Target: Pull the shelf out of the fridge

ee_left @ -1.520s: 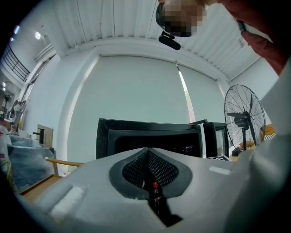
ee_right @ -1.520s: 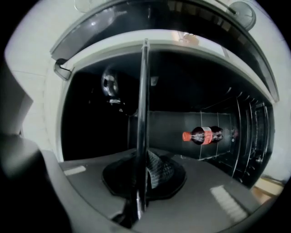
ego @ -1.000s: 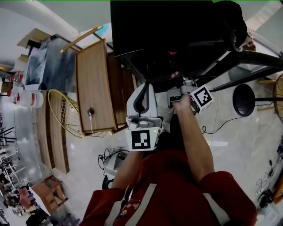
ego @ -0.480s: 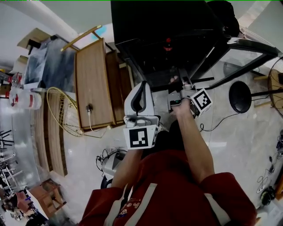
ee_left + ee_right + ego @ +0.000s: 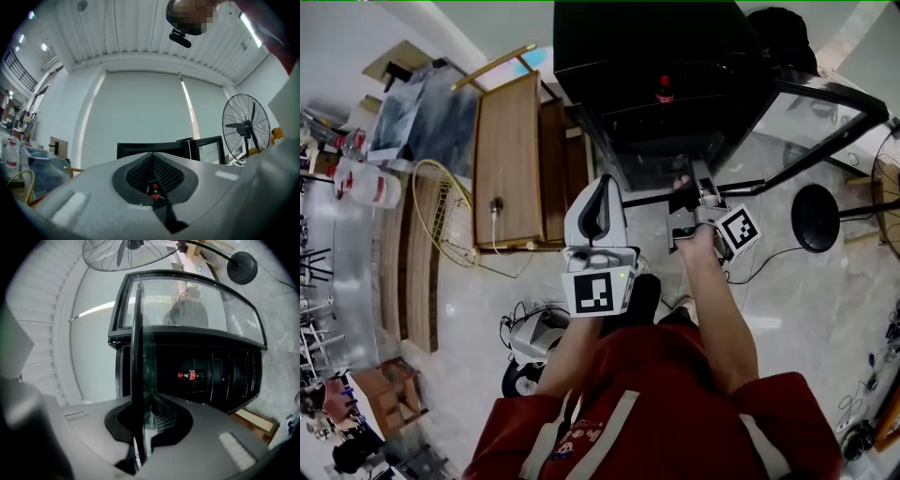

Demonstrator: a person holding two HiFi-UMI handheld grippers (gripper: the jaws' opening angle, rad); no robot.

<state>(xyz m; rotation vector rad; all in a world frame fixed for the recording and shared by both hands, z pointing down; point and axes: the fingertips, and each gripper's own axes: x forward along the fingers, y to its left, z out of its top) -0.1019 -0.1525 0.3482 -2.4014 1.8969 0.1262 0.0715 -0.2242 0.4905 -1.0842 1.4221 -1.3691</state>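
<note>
Before the fridge (image 5: 656, 56), the shelf (image 5: 137, 362) sits pinched in the right tool (image 5: 682, 187); the left tool (image 5: 602, 187) is pressed together.

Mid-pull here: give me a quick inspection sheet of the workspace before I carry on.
Surface: pale tiled floor; the fridge stands on it.
Job's things: black fridge, glass door swung open to the right; glass shelf sticking out at the front; one bottle inside.
Clutter: wooden table, yellow hose coil and plastic jugs at left; standing fan at right.
Grippers: right gripper shut on the shelf's front edge; left gripper shut, empty, clear of the shelf.
Cables: black cable on the floor; cord over the wooden table.
Surroundings: white blind behind the fridge.
</note>
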